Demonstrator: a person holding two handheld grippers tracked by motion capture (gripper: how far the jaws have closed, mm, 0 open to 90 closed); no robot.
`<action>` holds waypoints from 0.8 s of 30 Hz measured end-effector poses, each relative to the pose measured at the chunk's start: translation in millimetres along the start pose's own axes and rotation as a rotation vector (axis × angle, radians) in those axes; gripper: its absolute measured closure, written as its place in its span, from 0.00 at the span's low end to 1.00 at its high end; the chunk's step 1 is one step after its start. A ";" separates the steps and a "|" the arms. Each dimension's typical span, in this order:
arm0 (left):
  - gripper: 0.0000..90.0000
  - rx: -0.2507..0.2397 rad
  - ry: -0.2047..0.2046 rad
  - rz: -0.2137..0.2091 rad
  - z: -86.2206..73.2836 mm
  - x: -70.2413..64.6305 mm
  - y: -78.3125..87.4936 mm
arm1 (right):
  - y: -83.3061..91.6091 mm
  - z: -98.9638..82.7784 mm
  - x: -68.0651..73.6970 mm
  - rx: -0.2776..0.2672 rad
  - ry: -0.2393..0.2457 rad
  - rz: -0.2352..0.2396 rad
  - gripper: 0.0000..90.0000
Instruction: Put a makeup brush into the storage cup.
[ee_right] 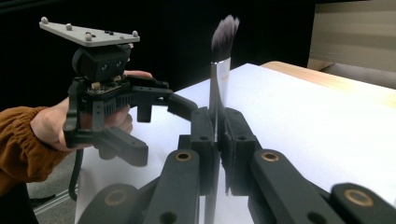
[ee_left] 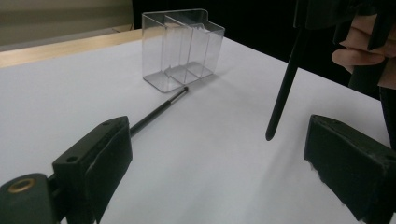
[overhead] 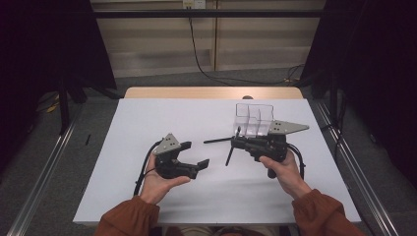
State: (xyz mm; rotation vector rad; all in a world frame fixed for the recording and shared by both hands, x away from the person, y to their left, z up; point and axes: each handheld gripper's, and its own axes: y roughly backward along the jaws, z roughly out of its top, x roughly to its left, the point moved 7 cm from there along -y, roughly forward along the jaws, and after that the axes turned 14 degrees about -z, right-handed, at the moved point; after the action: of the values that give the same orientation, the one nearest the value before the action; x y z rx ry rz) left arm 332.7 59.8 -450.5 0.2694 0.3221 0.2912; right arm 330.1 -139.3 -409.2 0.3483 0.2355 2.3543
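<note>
right tool [ee_right: 218, 135]: clamps brush [ee_right: 219, 70], bristles up, handle down | left tool [overhead: 195, 154]: wide, empty

Clear glossy plastic organizer [ee_left: 182, 49] — matt white table [ee_left: 224, 177]

Recording lab: white table [overhead: 147, 128] flanked by black curtains [overhead: 44, 44] at 9 and 3 o'clock, cable [overhead: 196, 54] trailing across grey floor [overhead: 162, 81] at 12 o'clock.

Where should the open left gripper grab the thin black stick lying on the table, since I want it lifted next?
Grip the black stick mid-shaft, coming from above with the jaws across it. It lies flat on the table, its far tip close to the clear organizer, so the near half looks freer.
</note>
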 end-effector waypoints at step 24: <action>0.05 -0.062 0.027 0.132 -12.8 9.3 48.8 | 6.3 2.4 -24.0 0.012 -0.007 -0.064 0.94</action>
State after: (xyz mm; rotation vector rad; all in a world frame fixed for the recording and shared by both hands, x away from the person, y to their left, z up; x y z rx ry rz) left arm 325.2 110.5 -449.9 0.2257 0.3220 0.4349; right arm 343.4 -160.3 -409.6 0.3503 0.2542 2.2896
